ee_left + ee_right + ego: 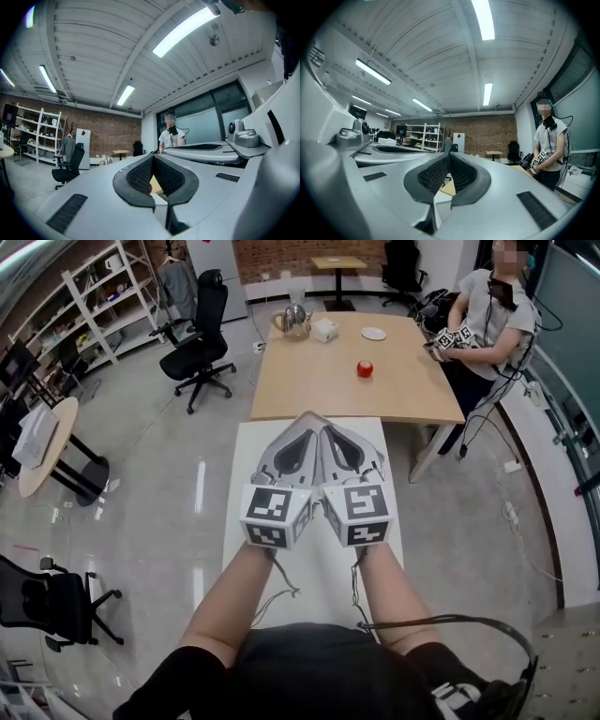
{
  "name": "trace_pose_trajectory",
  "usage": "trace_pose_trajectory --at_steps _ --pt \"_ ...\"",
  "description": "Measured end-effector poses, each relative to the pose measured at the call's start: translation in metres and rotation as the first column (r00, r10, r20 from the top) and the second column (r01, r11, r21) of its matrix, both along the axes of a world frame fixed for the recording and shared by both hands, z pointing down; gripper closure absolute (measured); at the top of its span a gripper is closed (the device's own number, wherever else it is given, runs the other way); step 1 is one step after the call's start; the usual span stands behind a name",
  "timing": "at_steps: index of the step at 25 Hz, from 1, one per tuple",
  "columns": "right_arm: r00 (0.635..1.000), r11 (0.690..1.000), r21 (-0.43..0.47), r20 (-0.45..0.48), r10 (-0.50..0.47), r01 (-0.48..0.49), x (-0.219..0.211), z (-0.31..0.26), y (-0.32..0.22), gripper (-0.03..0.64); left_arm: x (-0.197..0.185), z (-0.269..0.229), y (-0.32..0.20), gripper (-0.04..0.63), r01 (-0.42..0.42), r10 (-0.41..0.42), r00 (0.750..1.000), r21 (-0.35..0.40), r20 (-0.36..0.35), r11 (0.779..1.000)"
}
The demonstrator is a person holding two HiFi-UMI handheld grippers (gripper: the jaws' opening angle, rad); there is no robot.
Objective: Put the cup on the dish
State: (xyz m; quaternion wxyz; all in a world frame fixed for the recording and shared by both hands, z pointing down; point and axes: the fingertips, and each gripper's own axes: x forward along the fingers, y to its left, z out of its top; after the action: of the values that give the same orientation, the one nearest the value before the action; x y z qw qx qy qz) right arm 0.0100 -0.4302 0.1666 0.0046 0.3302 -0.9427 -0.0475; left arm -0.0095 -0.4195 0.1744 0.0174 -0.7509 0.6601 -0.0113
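A small red cup [365, 368] stands on the wooden table [309, 381], well beyond both grippers. Farther back on that table lies a white dish [373, 333], apart from the cup. My left gripper [308, 418] and right gripper [324, 430] are held side by side above a white table [246, 484], tips nearly touching each other. Both point level toward the wooden table. In the left gripper view the left gripper [153, 156] has its jaws meeting at the tips with nothing between them. The right gripper [449, 153] looks the same in its own view. Neither gripper view shows the cup or the dish.
A metal kettle [294, 321] and a white tissue box [324, 330] stand at the wooden table's far left. A person [487, 315] sits at its right side holding marker cubes. A black office chair [200, 348] is on the floor to the left, and a round table [47, 442] farther left.
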Motion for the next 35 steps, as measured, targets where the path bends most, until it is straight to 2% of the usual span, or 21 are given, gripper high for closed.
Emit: trace_pose_trajectory --at_steps 12,19,35 --pt "0.999 0.999 -0.007 0.017 -0.034 0.035 0.029 -0.008 0.016 0.603 0.020 -0.018 0.024 0.597 0.063 -0.063 0.998 0.046 0.002 0.997" --pt "1.000 1.000 -0.027 0.023 -0.013 0.014 0.024 0.003 0.031 0.603 0.004 -0.007 0.042 0.596 0.076 -0.076 0.997 0.032 0.001 0.997" --pt "0.997 0.997 -0.027 0.003 0.077 -0.077 0.027 0.008 0.078 0.603 -0.003 0.001 0.087 0.596 -0.004 0.005 1.000 0.034 -0.028 0.999"
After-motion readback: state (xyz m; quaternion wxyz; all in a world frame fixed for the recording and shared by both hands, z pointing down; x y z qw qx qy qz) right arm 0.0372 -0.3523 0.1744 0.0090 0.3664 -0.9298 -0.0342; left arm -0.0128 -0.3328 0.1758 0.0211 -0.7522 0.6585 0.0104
